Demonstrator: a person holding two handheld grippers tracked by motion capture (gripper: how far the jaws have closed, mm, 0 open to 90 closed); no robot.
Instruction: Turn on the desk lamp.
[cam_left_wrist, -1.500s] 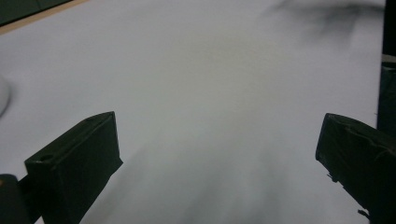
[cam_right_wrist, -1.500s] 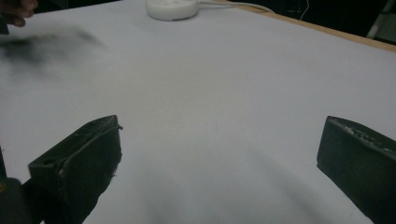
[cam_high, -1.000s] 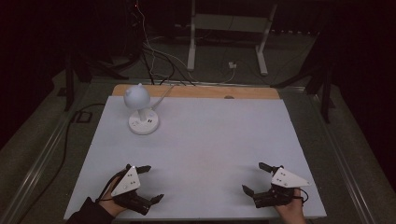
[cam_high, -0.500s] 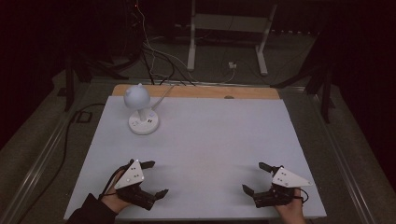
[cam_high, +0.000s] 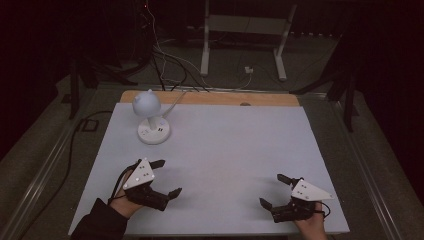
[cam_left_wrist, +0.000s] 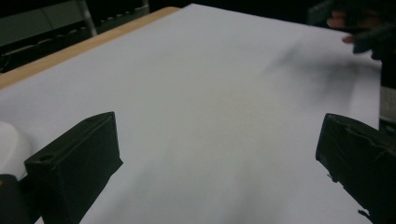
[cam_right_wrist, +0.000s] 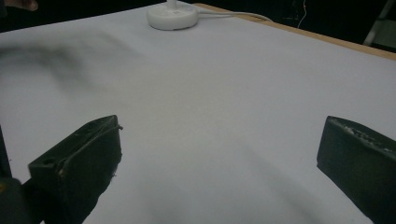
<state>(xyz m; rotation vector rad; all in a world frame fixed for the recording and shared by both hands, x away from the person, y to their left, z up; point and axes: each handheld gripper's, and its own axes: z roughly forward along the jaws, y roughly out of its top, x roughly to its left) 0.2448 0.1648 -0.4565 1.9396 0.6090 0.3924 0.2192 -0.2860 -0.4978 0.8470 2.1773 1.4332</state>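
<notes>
both claws, left claw (cam_high: 166, 178) and right claw (cam_high: 274, 190), gape wide, holding nothing.

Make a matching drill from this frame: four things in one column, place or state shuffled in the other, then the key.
Things:
1. left tongs
2. right tongs
3. white lamp
4. wooden strip

Places or states:
A. along the far edge of the table, beyond the white sheet
B. open, at the near right corner of the sheet
C. open, at the near left of the sheet, nearest the lamp
D. standing at the far left of the sheet, cable running off the back

Pairs: 1-C, 2-B, 3-D, 4-A
</notes>
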